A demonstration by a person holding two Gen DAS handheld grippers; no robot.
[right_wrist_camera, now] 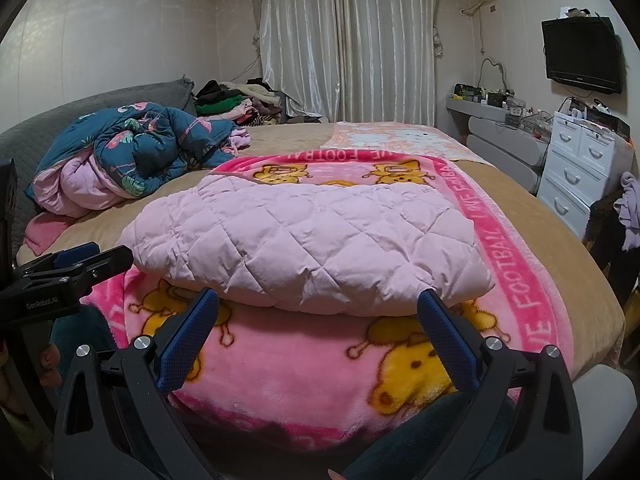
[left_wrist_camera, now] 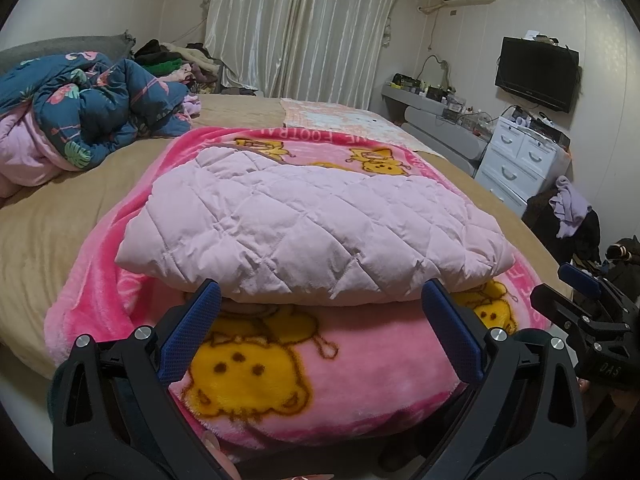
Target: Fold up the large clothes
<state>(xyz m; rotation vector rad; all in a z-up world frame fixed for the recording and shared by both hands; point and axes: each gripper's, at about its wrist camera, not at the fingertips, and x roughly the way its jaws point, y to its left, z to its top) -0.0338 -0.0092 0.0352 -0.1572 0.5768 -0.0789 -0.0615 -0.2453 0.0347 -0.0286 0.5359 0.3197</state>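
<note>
Nearest the lens, the left gripper [left_wrist_camera: 320,300] has its jaws spread wide and holds nothing; its blue pads [left_wrist_camera: 192,332] hang just before the near edge of the folded jacket [left_wrist_camera: 304,224], over the pink blanket [left_wrist_camera: 280,364]. Beside it the right gripper [right_wrist_camera: 318,304] is likewise wide open and empty, pads level, aimed at the same edge. Each gripper shows at the side of the other's view, both pointing forward across the bed [left_wrist_camera: 48,240].

Beyond the pads, the pale pink quilted jacket lies in a thick, flat bundle on the blanket, which bears yellow cartoon figures and a "FOOTBALL" border. Left of it a dark floral quilt [right_wrist_camera: 132,152] is heaped on the tan sheet, well apart from the jacket. Farther back, a clothes pile [right_wrist_camera: 240,104] sits near the curtains [right_wrist_camera: 348,40]. On the right stand white drawers [right_wrist_camera: 580,160], with a TV [right_wrist_camera: 582,58] on the wall above.
</note>
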